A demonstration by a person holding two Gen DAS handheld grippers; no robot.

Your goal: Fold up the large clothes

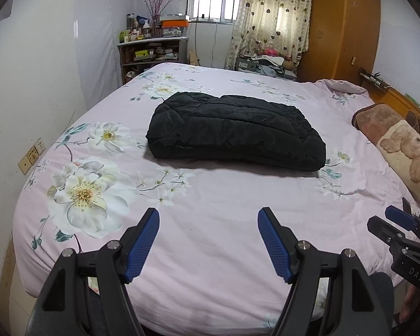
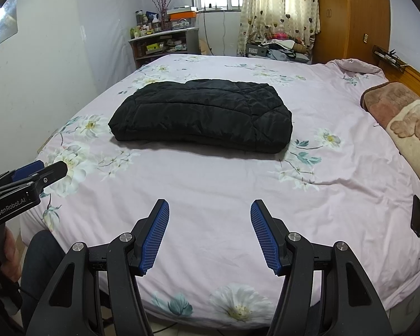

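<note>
A black quilted jacket [image 1: 235, 131] lies folded into a thick rectangle in the middle of the bed [image 1: 210, 238], on a pink floral sheet. It also shows in the right wrist view [image 2: 201, 114]. My left gripper [image 1: 208, 218] is open and empty, held above the near part of the bed, well short of the jacket. My right gripper [image 2: 210, 210] is open and empty too, beside the left one and equally far from the jacket. Each gripper shows at the edge of the other's view: the right one [image 1: 400, 224], the left one [image 2: 39, 173].
A brown and cream pillow [image 1: 400, 145] lies at the bed's right side. A black phone [image 2: 417, 219] lies on the sheet near the right edge. A cluttered shelf [image 1: 151, 53], a curtain and a wooden wardrobe [image 1: 344, 25] stand beyond the bed. A wall runs along the left.
</note>
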